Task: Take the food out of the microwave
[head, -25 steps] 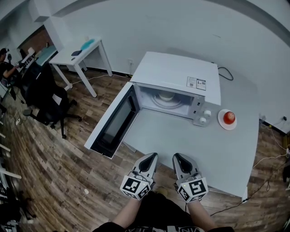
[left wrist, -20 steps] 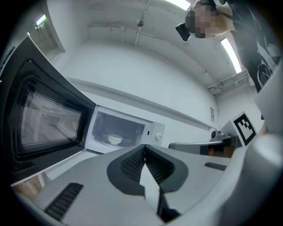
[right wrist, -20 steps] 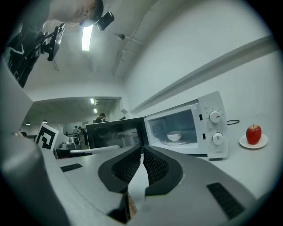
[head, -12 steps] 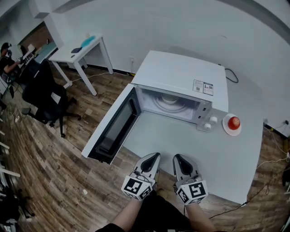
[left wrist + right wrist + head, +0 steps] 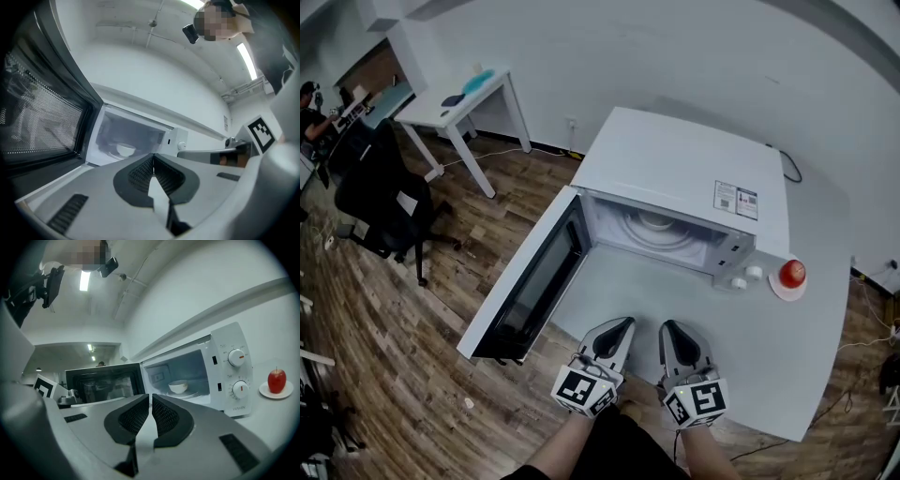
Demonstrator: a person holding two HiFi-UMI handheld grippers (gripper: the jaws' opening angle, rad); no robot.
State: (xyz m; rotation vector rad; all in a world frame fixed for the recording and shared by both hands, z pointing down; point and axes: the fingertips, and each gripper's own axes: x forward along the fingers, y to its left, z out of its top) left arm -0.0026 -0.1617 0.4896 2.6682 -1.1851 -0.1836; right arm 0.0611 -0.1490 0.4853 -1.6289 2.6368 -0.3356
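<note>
A white microwave (image 5: pixel 684 183) stands on a pale grey table (image 5: pixel 769 347) with its door (image 5: pixel 534 281) swung wide open to the left. Inside, on the glass turntable, sits a small white bowl (image 5: pixel 178 387), also seen in the left gripper view (image 5: pixel 125 150) and just visible from the head (image 5: pixel 654 221). My left gripper (image 5: pixel 622 326) and right gripper (image 5: pixel 667 330) are side by side at the table's near edge, both shut and empty, pointing level at the open cavity and well short of it.
A red apple (image 5: pixel 792 273) on a small white plate (image 5: pixel 276 393) sits to the right of the microwave. The open door juts out past the table's left side. A black office chair (image 5: pixel 380 202) and a white desk (image 5: pixel 459 108) stand on the wood floor at left.
Both grippers have moved together toward the microwave and a little lower. The microwave and its open door look larger and nearer in the head view.
</note>
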